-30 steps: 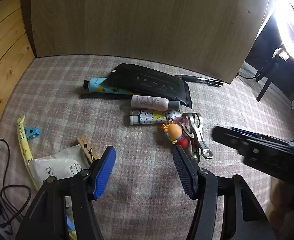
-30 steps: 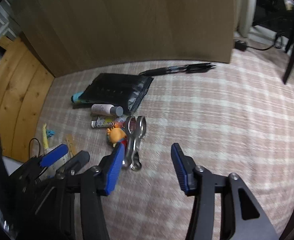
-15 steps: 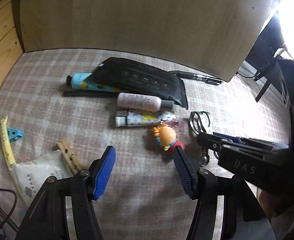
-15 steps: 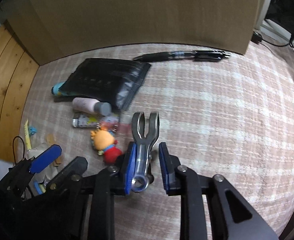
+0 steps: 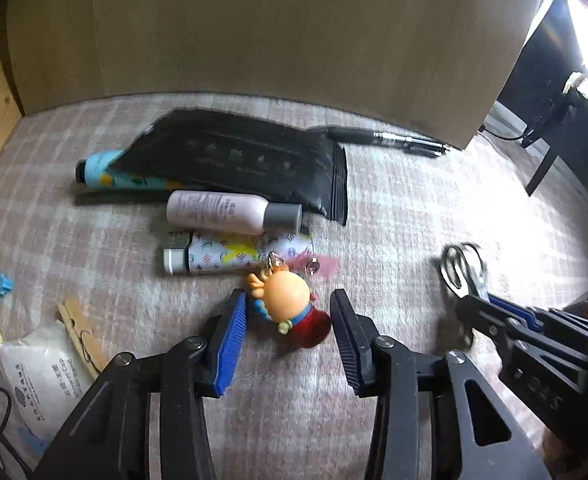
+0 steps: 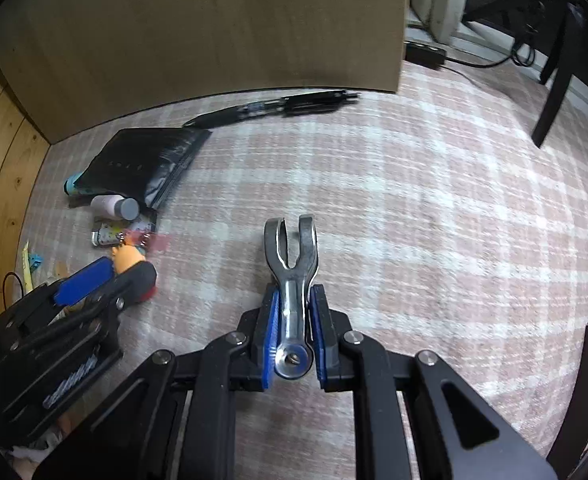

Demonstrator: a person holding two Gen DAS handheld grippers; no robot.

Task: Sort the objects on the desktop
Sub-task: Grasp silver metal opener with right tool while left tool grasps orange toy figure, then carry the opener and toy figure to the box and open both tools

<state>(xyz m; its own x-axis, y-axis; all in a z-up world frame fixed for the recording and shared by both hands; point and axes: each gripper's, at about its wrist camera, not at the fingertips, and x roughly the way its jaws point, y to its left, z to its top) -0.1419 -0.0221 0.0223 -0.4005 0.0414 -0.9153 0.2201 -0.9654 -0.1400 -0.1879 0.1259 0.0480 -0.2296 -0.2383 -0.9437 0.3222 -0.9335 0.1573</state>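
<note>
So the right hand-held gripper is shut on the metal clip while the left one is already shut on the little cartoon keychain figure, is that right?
Not quite. The left wrist view shows the left hand-held gripper open, its fingers either side of the keychain figure without closing on it. The right hand-held gripper is indeed shut on the metal clip.

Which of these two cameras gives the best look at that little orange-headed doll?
The left wrist view. There the doll lies whole and close, between the open fingers of the left tool. In the right wrist view only a bit of the doll's orange head and red base peeks out behind that tool, far to the left.
</note>
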